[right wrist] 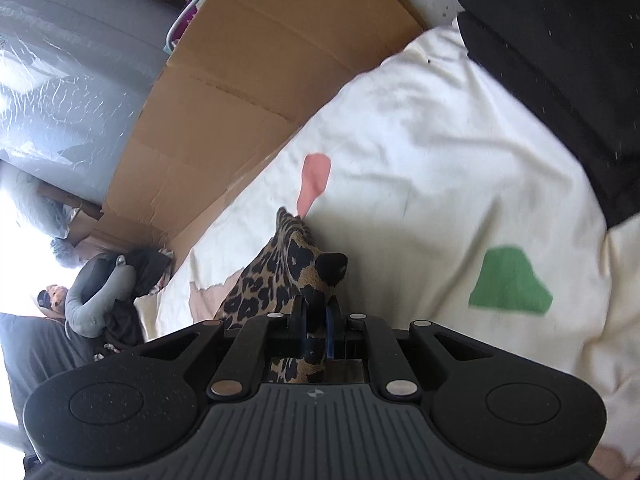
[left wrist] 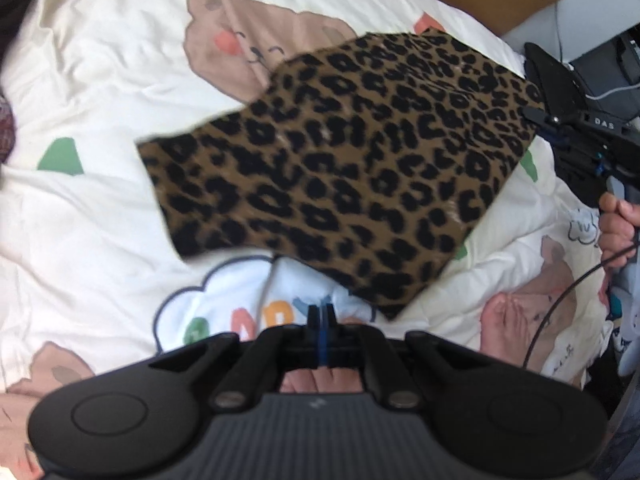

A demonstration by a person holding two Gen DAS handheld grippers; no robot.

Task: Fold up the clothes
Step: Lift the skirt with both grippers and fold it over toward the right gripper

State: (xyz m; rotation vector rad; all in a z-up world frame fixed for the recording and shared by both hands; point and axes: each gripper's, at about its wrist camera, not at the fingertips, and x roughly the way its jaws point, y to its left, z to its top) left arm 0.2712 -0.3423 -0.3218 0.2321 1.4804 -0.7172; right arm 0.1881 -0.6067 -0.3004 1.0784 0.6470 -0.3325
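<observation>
Far left of the left wrist view: just plain cream quilted bedspread printed with cartoon bears and clouds [left wrist: 100,92], nothing to fold over there. Toward the middle, the tan-and-black leopard-print knit garment [left wrist: 340,172], spread mostly flat as a broad slab, long axis running diagonally from the lower-left edge up to the upper-right corner. Looks partly lifted off the bedding rather than lying dead flat, though hard to be sure with the blur.

Bottom centre, the left gripper [left wrist: 320,314]: clenched tight, blue pads pressed together, nothing between them. Sits just short of the garment's near edge, fabric lying straight ahead and slightly right. Close, but not touching as far as can be told.

Far right of the same view, the right gripper [left wrist: 538,114] right at the garment's upper-right corner, a person's hand [left wrist: 618,220] wrapped round the handle below it. From the right wrist view [right wrist: 316,320], definitely grasping: a bunched corner of leopard fabric pinched between the jaws, poking up past the fingertips, with flat brown cardboard sheets [right wrist: 260,60] propped behind the bed.

So one corner held, the opposite near edge free. Best guess for what comes next: left gripper opening and catching that near-left edge, since it's the closer one there, then bringing it across toward the held corner.
</observation>
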